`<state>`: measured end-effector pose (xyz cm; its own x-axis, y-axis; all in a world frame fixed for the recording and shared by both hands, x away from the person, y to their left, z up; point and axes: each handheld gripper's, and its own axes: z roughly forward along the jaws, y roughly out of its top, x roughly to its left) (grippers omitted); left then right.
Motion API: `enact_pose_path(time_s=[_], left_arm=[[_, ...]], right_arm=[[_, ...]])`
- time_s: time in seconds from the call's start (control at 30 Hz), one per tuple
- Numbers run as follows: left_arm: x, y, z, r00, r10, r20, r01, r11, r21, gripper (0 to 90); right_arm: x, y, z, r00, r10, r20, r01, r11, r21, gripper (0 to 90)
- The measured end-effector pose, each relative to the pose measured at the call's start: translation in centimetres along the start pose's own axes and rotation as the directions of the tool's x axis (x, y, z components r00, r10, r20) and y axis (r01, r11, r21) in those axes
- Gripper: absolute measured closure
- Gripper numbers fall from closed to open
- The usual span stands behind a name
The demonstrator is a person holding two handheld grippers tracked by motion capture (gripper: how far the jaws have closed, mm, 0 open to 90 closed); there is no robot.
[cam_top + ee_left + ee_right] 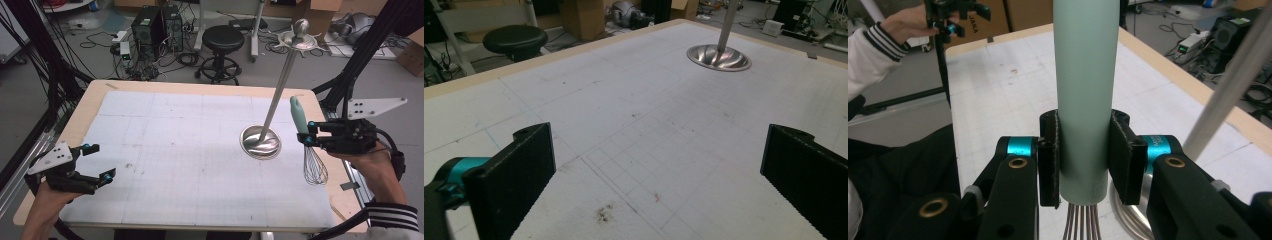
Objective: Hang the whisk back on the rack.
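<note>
A wire whisk with a pale green handle hangs upright above the mat, wires down. My right gripper is shut on the handle's lower end; both pads press its sides. Just left of it stands a steel utensil stand: a round base, a tall slanted pole, and hooks at the top. My left gripper rests near the table's front left corner, open, with bare mat between its jaws. The stand's base lies far ahead of it.
A white gridded mat covers the wooden table. Beyond the far edge are a black stool, computer towers, cables and cardboard boxes. Black frame struts stand at the right.
</note>
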<state>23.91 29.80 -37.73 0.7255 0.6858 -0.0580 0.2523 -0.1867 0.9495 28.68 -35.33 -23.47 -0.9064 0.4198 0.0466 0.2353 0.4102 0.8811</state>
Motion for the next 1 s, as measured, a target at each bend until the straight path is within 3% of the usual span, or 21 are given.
enact_pose_path(time_s=[0.7,1.0], left_arm=[[0.0,0.1,-0.1,1.0000,0.002,-0.003,-0.002,1.0000,0.004,1.7],[-0.2,0.2,0.1,1.0000,0.006,0.002,-0.006,0.9999,0.009,1.7]], right_arm=[[-2.3,1.1,-4.0,0.9946,0.049,0.092,-0.042,0.9966,-0.070,69.2],[-3.4,1.4,-4.9,0.9917,0.064,0.111,-0.058,0.9964,-0.061,69.2]])
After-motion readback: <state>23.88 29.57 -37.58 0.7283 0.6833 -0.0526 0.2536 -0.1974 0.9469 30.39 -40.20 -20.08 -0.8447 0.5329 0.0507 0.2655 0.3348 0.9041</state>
